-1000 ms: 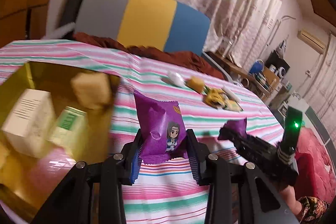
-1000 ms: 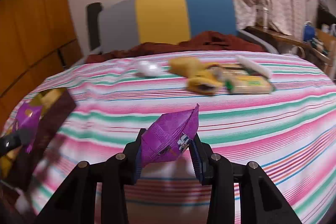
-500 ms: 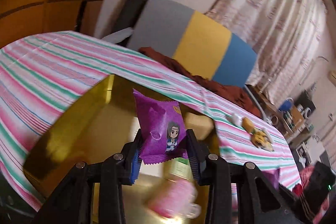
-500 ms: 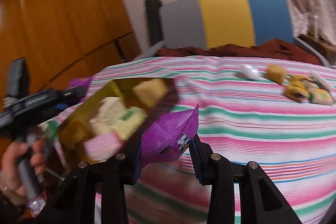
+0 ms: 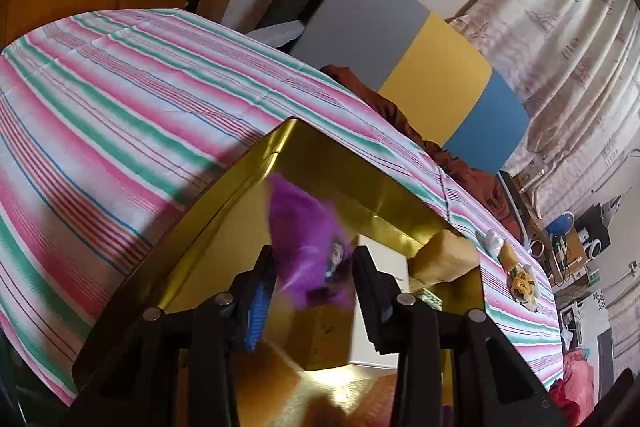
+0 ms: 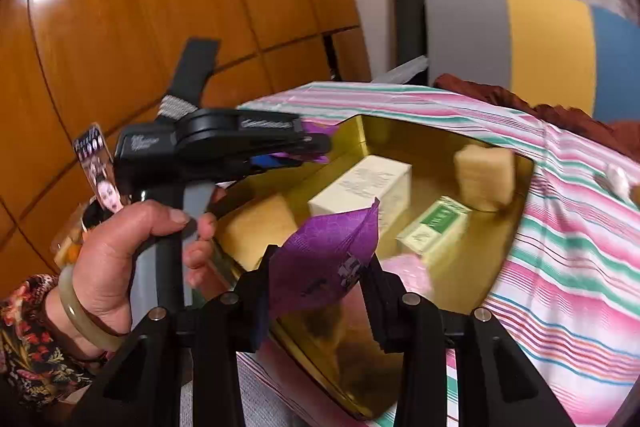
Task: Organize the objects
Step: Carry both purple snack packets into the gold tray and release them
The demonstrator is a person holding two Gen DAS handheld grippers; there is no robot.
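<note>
Two purple snack packets [image 6: 328, 259], one pinched in each tongs, hang over the gold tin [image 6: 496, 291] on the striped table [image 5: 120, 107]. Left tongs [image 5: 314, 283] and right tongs [image 6: 320, 279] should lower inside the walls, over bare floor beside the white box [image 6: 360, 187], before letting go.

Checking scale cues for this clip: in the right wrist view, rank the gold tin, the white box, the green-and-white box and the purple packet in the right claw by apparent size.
1. gold tin
2. purple packet, enlarged by nearness to the camera, so its rank against the boxes is unsure
3. white box
4. green-and-white box
</note>
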